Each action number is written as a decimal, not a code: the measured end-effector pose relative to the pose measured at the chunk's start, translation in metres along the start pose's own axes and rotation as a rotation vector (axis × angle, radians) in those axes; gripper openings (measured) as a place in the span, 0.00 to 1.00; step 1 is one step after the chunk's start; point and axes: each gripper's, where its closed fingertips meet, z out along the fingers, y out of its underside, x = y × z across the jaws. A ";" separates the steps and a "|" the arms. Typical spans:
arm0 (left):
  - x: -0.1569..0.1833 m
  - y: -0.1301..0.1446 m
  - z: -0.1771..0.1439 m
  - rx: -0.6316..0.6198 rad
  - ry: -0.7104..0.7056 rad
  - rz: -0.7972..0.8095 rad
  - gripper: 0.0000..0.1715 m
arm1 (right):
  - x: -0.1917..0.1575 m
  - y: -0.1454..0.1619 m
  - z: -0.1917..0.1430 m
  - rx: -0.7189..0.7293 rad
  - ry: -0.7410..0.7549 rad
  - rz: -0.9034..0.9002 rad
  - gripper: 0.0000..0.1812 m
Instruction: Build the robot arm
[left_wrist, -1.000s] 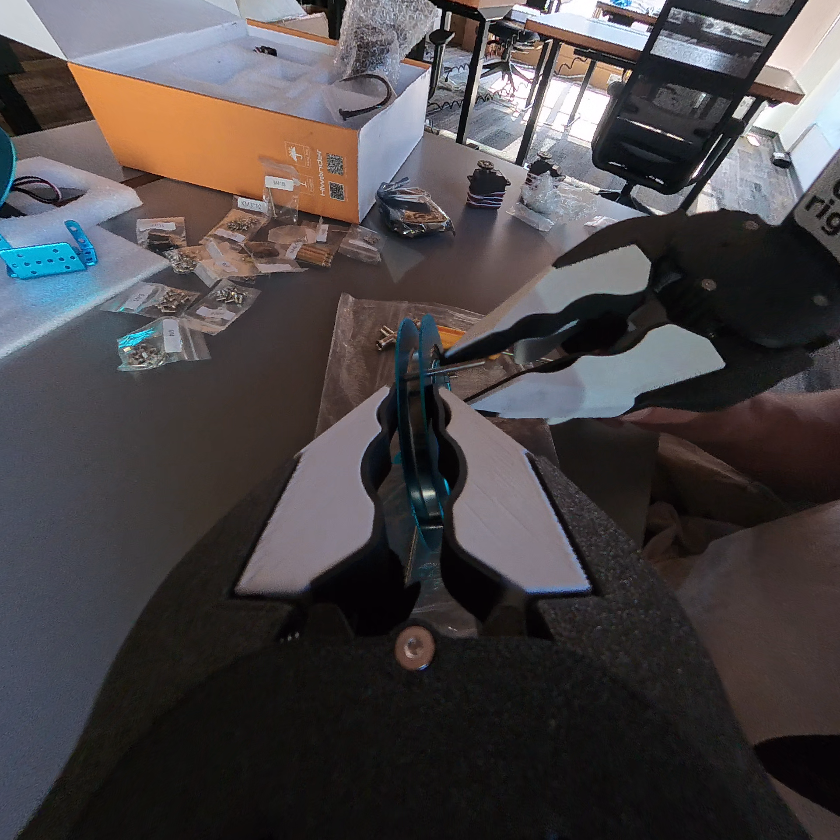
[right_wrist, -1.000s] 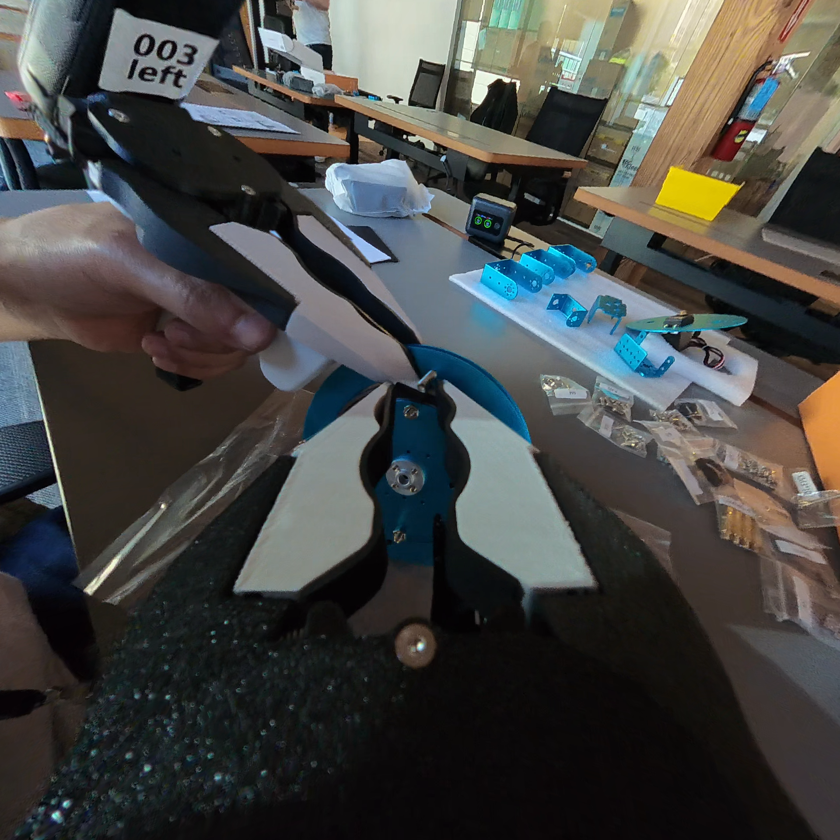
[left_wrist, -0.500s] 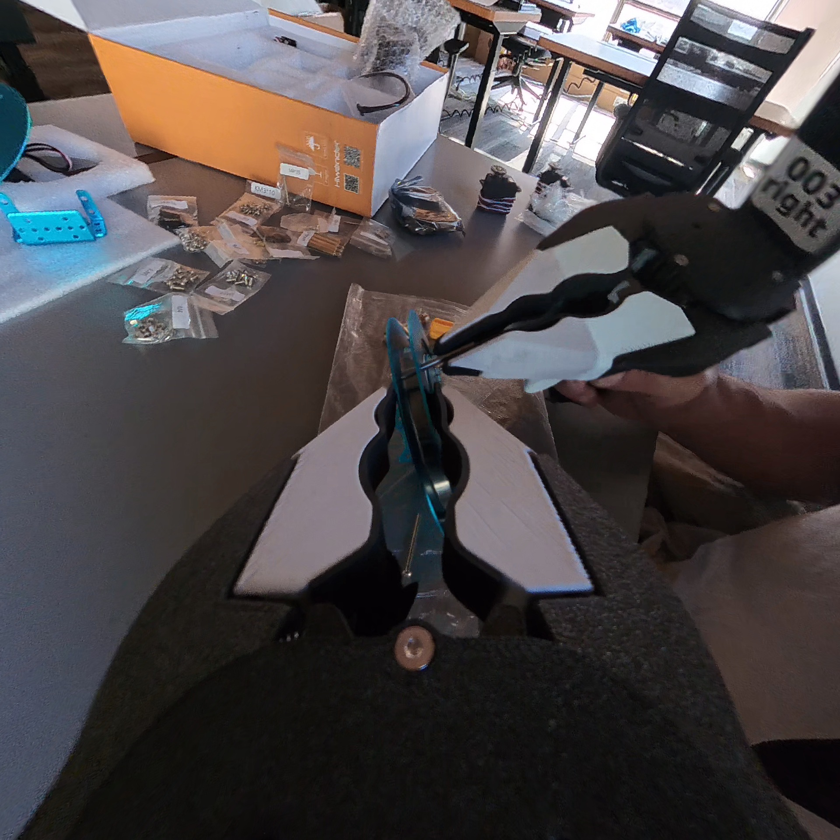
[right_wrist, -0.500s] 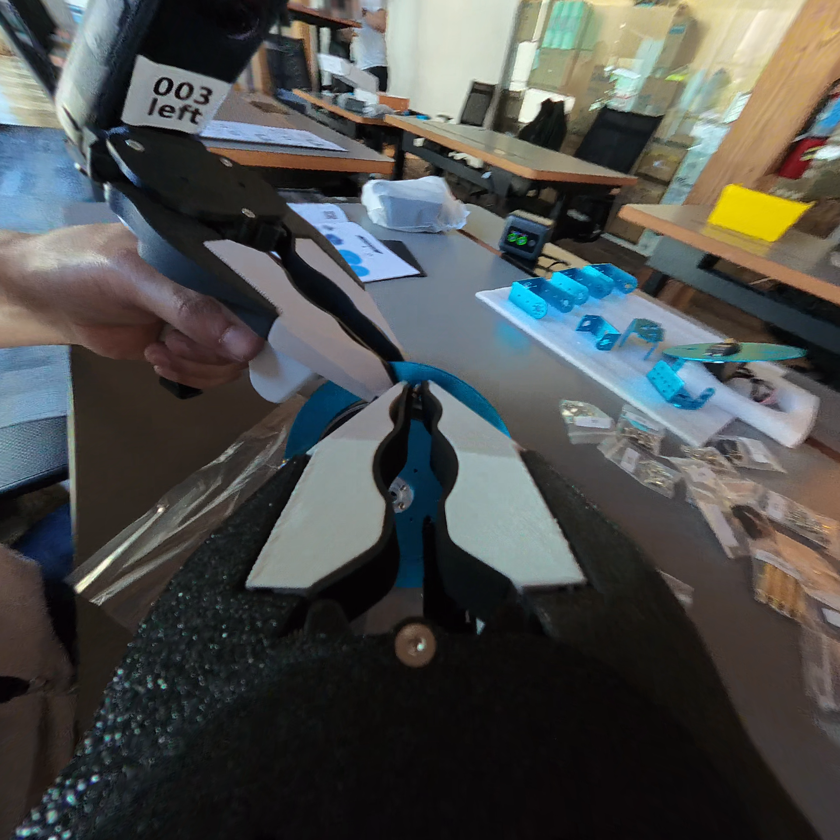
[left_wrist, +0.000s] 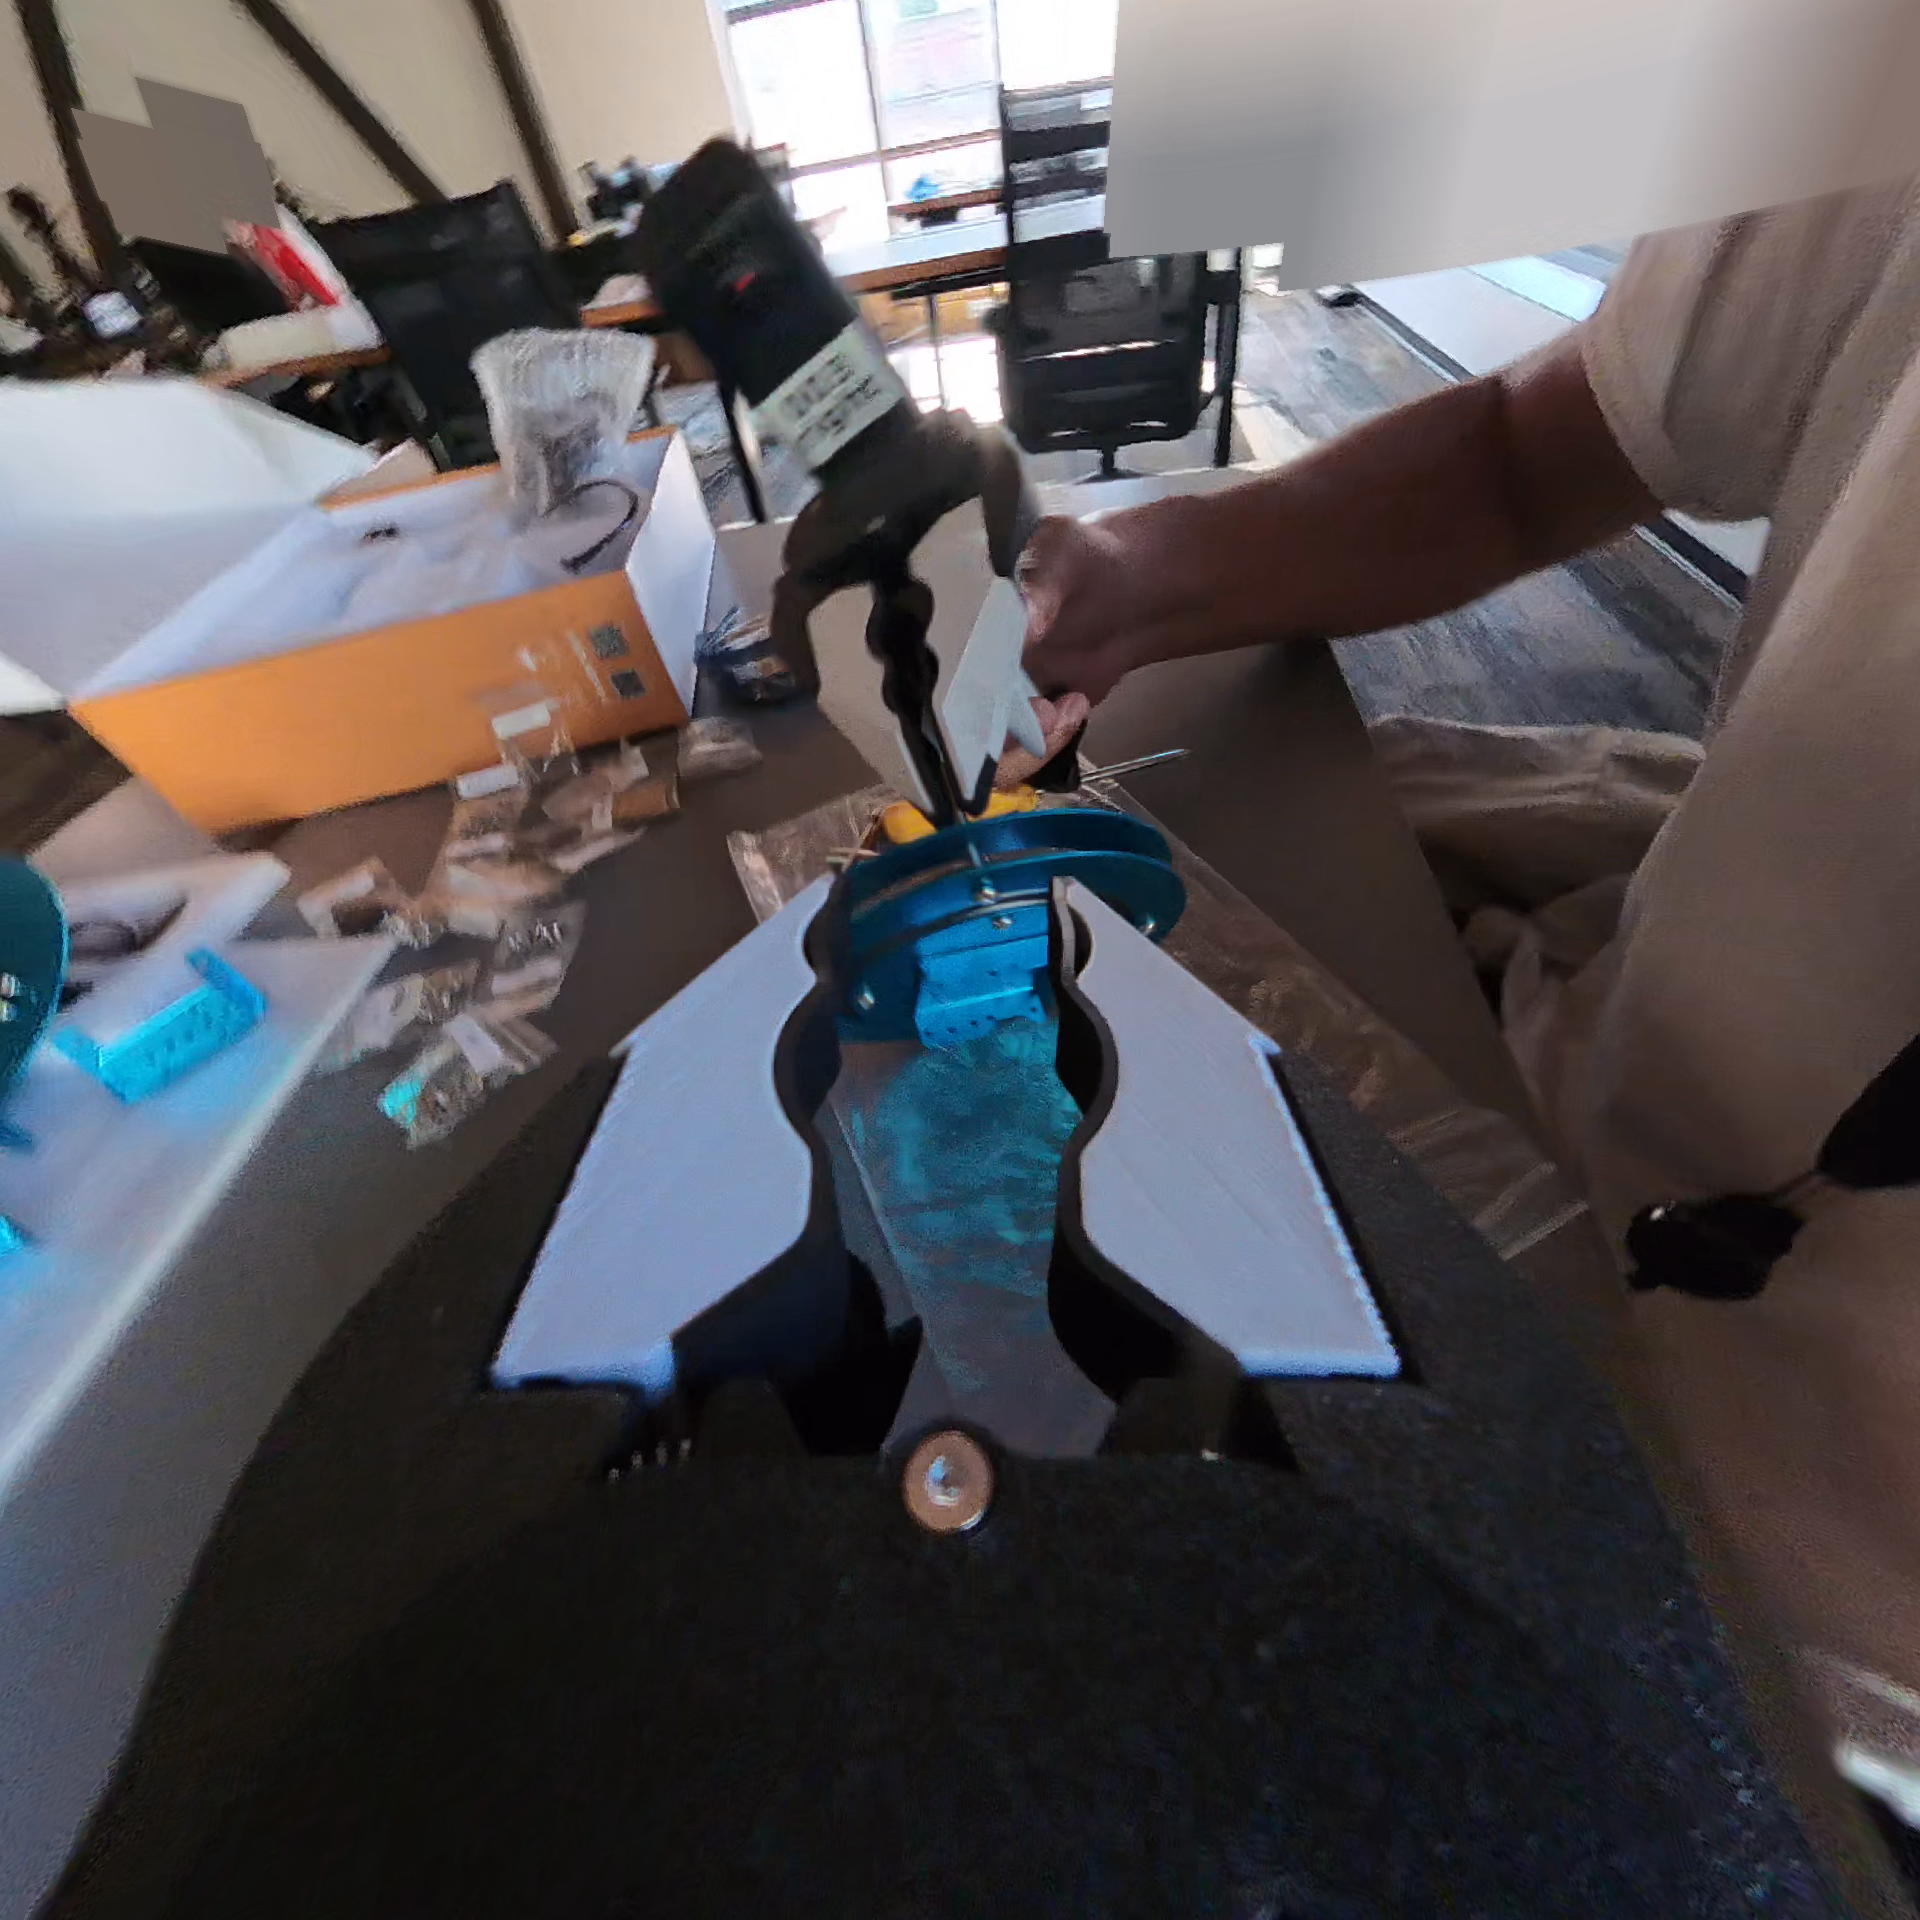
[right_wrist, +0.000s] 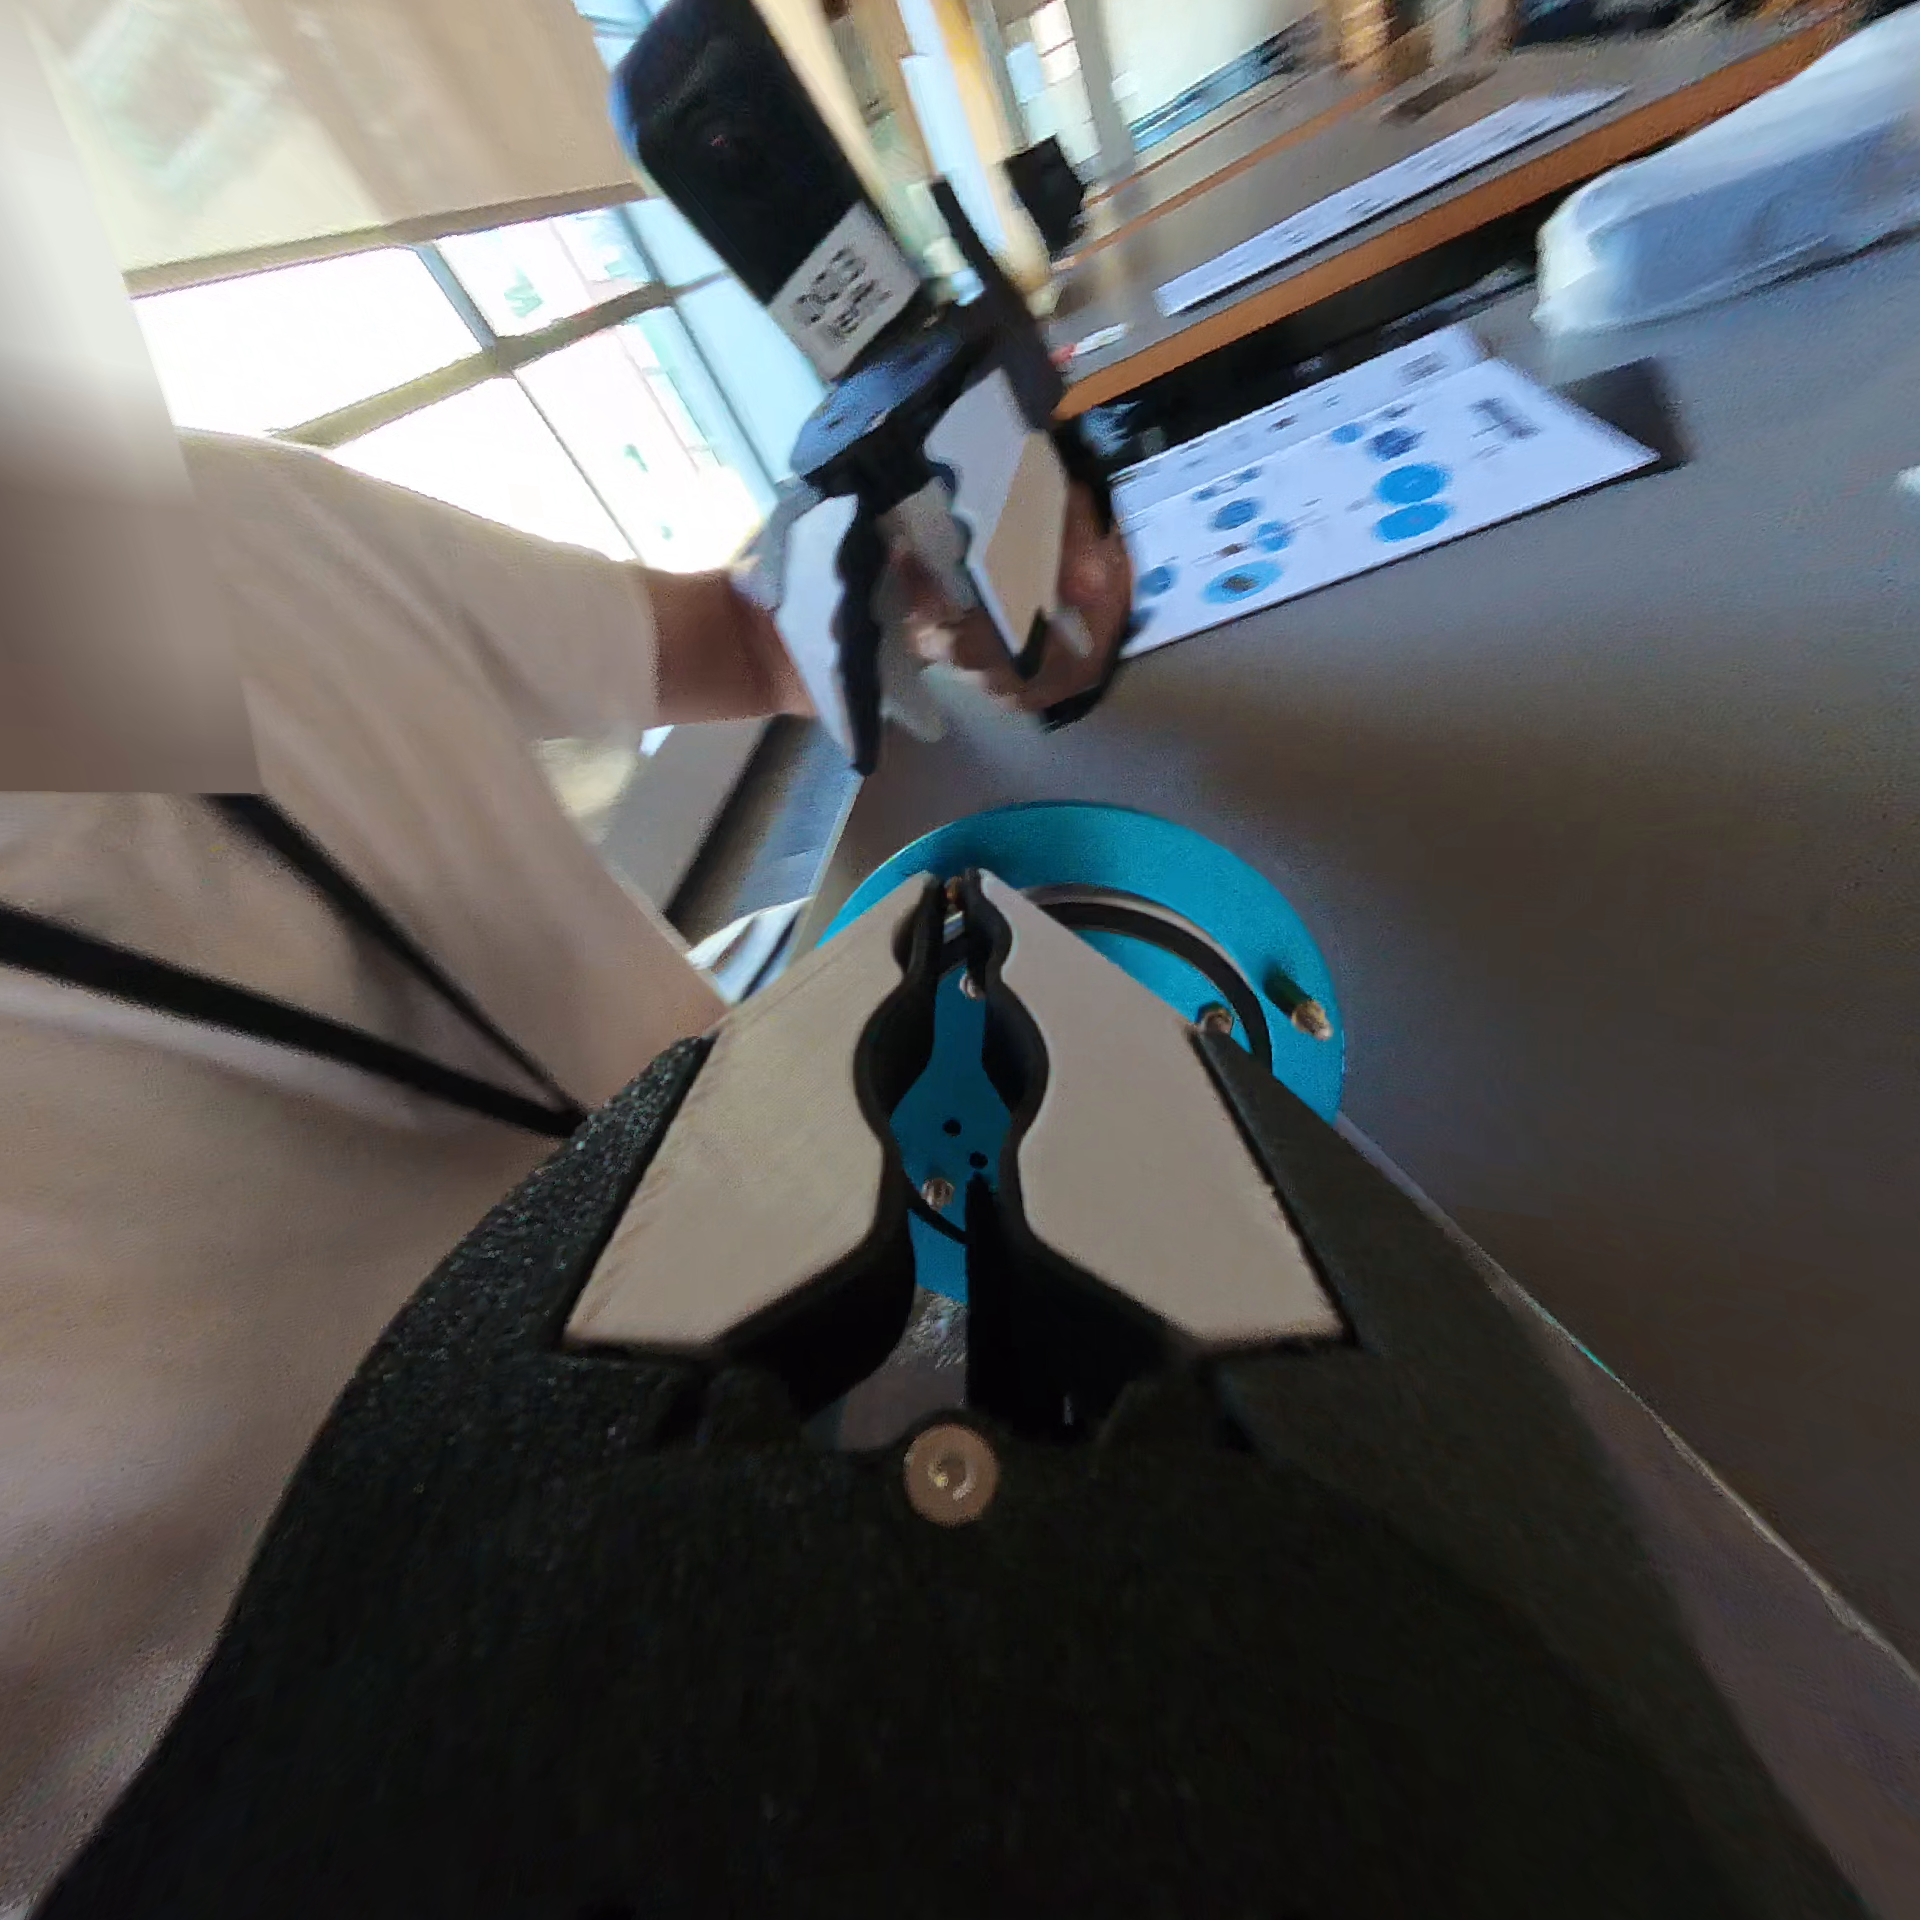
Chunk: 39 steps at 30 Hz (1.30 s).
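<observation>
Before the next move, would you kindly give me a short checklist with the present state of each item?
1. Right gripper shut on the pin: ok.
2. Pin upright over the blue discs: ok.
3. Pin seated in its hole: cannot tell, the fingers hide it.
4. Left gripper holding the discs: cannot tell; its fingers are spread, with the discs at their tips.
5. Sharp views: not ok, both are motion-blurred.
6. Yellow tool behind the discs, apart from them: cannot tell.
</observation>
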 end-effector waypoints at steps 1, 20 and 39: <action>-0.003 -0.001 0.003 -0.008 0.040 0.028 0.22 | 0.000 0.000 0.000 -0.016 -0.054 0.032 0.01; -0.003 0.024 0.039 -0.183 0.290 0.184 0.11 | 0.006 0.000 -0.006 -0.119 -0.401 0.351 0.01; 0.010 0.020 0.047 -0.241 0.335 -0.007 0.13 | 0.005 0.000 -0.005 -0.127 -0.391 0.362 0.01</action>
